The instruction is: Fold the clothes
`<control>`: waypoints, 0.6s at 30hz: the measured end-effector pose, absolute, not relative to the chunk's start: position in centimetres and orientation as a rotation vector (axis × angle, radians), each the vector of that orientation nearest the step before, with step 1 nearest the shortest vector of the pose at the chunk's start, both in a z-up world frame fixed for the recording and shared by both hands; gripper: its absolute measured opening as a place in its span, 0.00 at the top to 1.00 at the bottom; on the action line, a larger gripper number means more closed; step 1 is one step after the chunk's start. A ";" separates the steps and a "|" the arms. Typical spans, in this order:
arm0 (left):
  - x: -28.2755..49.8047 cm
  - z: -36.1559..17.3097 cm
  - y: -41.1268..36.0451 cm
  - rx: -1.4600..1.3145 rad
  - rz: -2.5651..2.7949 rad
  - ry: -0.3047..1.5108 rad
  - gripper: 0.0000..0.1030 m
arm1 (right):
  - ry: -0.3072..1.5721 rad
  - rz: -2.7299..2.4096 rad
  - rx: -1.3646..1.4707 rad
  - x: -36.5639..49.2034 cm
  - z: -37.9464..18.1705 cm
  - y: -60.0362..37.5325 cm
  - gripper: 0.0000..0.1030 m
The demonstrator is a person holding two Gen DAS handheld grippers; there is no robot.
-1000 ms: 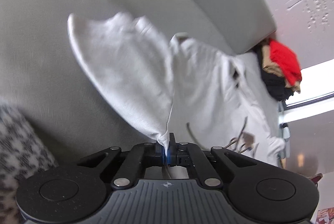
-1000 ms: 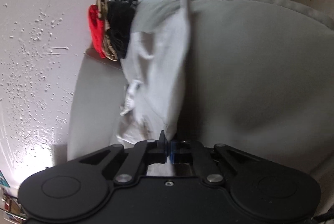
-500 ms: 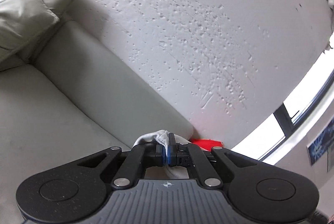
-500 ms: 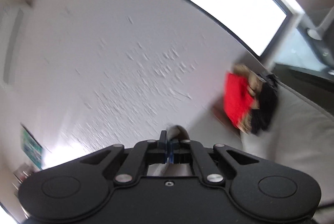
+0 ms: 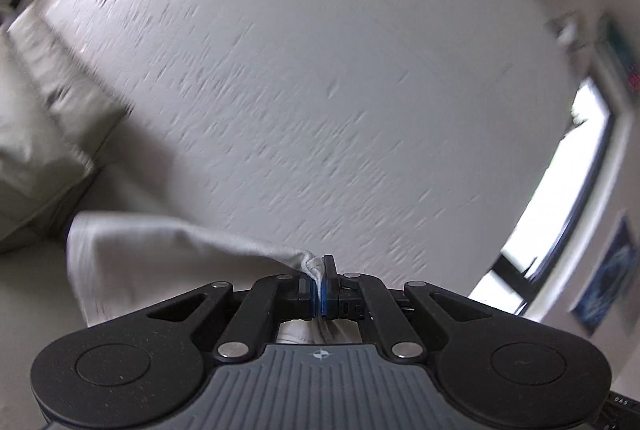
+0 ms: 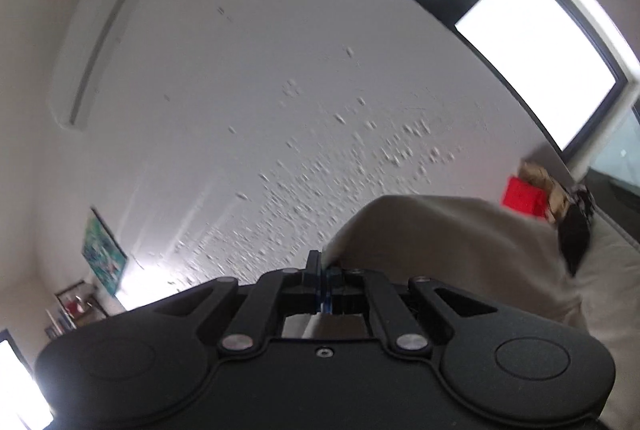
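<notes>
My left gripper [image 5: 319, 284] is shut on an edge of a white garment [image 5: 160, 262], which spreads out to the left of the jaws. My right gripper [image 6: 322, 278] is shut on another edge of the same white garment [image 6: 440, 250], which billows to the right of the jaws. Both grippers point upward at the textured white wall, and the garment is lifted off the sofa. Most of the garment is hidden below the grippers.
A grey sofa with a cushion [image 5: 36, 133] lies at the left. A pile of red, tan and black clothes [image 6: 552, 201] sits on the sofa arm near the window [image 6: 532, 49]. An air conditioner [image 6: 88, 57] hangs on the wall.
Both grippers have swung upward from facing the sofa to facing the wall, lifting the white garment with them. The cloth now spreads out sideways from each gripper.
</notes>
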State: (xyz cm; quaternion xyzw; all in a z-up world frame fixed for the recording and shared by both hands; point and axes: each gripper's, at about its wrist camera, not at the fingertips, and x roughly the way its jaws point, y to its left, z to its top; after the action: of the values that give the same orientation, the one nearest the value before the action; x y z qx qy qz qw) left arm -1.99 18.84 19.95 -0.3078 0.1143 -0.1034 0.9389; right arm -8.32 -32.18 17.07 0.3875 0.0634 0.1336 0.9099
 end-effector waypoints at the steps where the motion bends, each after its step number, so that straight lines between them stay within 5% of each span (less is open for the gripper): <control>1: 0.4 18.3 19.2 -0.636 -0.197 0.300 1.00 | 0.182 0.250 0.794 -6.3 16.2 -31.8 0.98; 6: 10.7 10.9 20.1 -0.638 -0.114 0.560 1.00 | 0.471 0.106 0.793 5.0 10.7 -30.4 0.98; 13: 10.2 17.7 18.7 -0.495 -0.202 0.234 1.00 | 0.266 0.148 0.693 8.4 17.3 -29.3 0.98; 18: 9.2 13.1 18.8 -0.452 -0.190 0.270 1.00 | 0.252 0.156 0.685 6.4 13.3 -30.6 0.98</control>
State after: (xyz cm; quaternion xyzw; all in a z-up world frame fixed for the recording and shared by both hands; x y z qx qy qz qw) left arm 9.18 18.76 13.12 -0.2228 0.1333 -0.0937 0.9612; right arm 6.40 -30.58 13.29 0.3345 0.1232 0.0760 0.9312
